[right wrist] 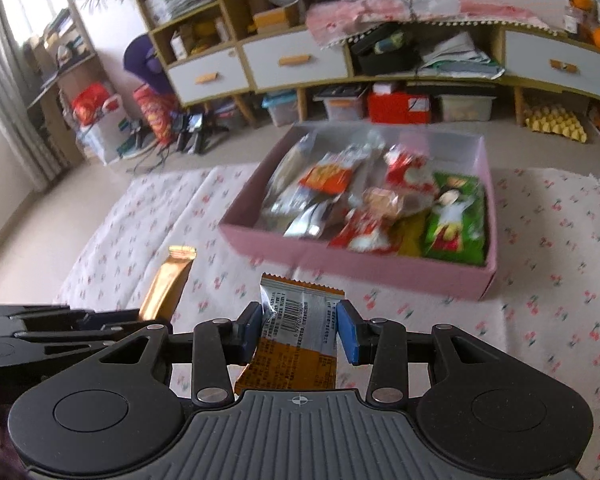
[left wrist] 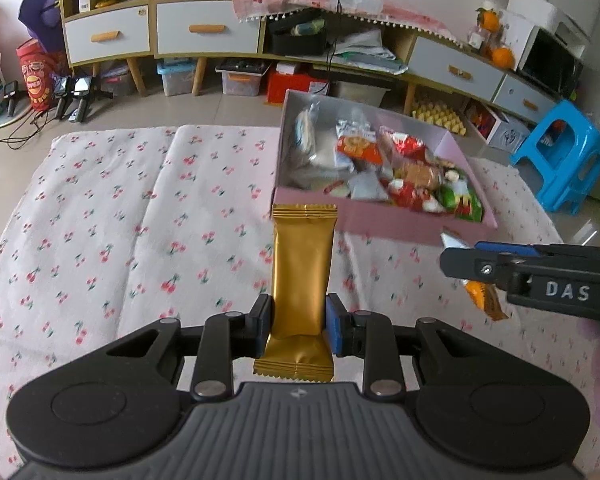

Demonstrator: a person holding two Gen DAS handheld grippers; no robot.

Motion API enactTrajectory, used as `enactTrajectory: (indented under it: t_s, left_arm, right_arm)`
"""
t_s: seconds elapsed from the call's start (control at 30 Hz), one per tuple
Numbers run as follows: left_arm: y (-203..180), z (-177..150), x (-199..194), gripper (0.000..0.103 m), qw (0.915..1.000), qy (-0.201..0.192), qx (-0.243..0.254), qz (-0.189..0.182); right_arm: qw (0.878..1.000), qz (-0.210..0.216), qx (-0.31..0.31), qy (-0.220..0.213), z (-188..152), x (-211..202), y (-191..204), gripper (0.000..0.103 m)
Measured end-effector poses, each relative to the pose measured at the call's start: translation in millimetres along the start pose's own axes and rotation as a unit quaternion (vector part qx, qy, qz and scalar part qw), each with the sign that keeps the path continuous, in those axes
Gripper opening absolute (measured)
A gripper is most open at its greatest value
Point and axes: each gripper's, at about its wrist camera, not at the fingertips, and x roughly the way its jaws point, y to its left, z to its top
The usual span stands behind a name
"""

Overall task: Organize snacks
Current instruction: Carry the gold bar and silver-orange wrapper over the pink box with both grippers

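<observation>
Now the left claw [left wrist: 298, 322] squeezes a gold snack bar [left wrist: 302, 268], and the right claw [right wrist: 298, 330] squeezes an orange snack pack [right wrist: 296, 336], near the pink box [right wrist: 360, 258].

— Where is the box [right wrist: 356, 268]?
— On the cloth [left wrist: 120, 216], far right, snack packets [right wrist: 380, 200] inside.
— And behind it?
— Cabinet [left wrist: 204, 36] along the far wall; stool [left wrist: 564, 156] at right.
</observation>
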Motion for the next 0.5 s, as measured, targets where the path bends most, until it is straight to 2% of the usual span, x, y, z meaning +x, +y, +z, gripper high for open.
enactTrajectory:
  t_s: [0.27, 0.5]
  left_arm:
    - [-18, 31, 19, 0.026, 0.9998, -0.018, 0.007, -0.008]
    - [-31, 60, 41, 0.026, 0.9987, -0.039, 0.025, -0.018]
  right_arm:
    - [0.998, -0.014, 0.044, -0.032, 29, -4, -35, 0.039]
    - [0.996, -0.026, 0.068, -0.059, 58, 9, -59, 0.039]
